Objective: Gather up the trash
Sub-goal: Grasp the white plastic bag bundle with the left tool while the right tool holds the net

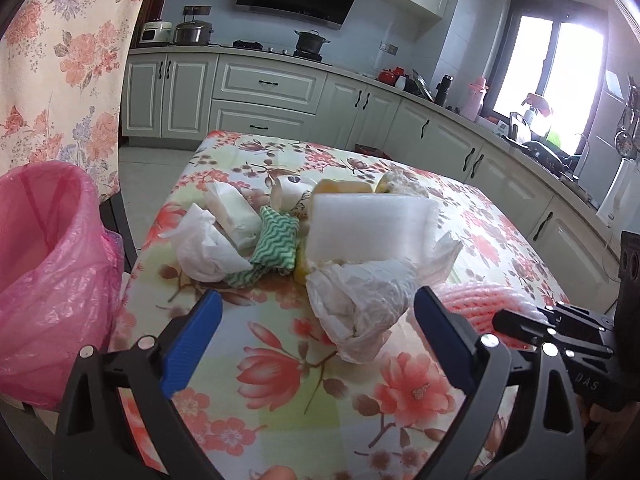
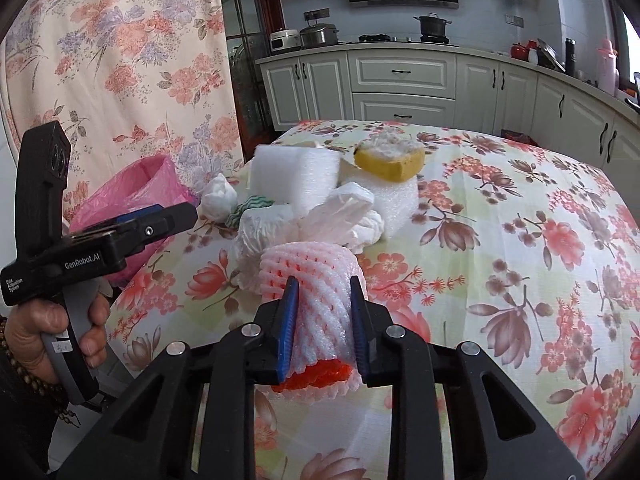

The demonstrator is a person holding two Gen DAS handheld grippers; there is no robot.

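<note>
A heap of trash lies on the floral table [image 1: 304, 380]: crumpled white tissues [image 1: 208, 246], a green wavy cloth [image 1: 276, 246], a white foam block [image 1: 370, 226], a crumpled white plastic bag [image 1: 362, 306] and a yellow sponge [image 2: 390, 158]. My left gripper [image 1: 316, 312] is open, its blue fingers either side of the white plastic bag's near end. My right gripper [image 2: 325, 300] is shut on a pink foam net sleeve [image 2: 310, 268], low over the table; the sleeve also shows in the left wrist view [image 1: 480, 300]. A bin with a pink liner [image 1: 48, 264] stands at the table's left edge.
A floral curtain [image 2: 120, 60] hangs behind the bin [image 2: 132, 192]. White kitchen cabinets [image 1: 264, 92] and a counter with pots run along the back and right. The left gripper's body [image 2: 92, 248] and the holding hand show at the left of the right wrist view.
</note>
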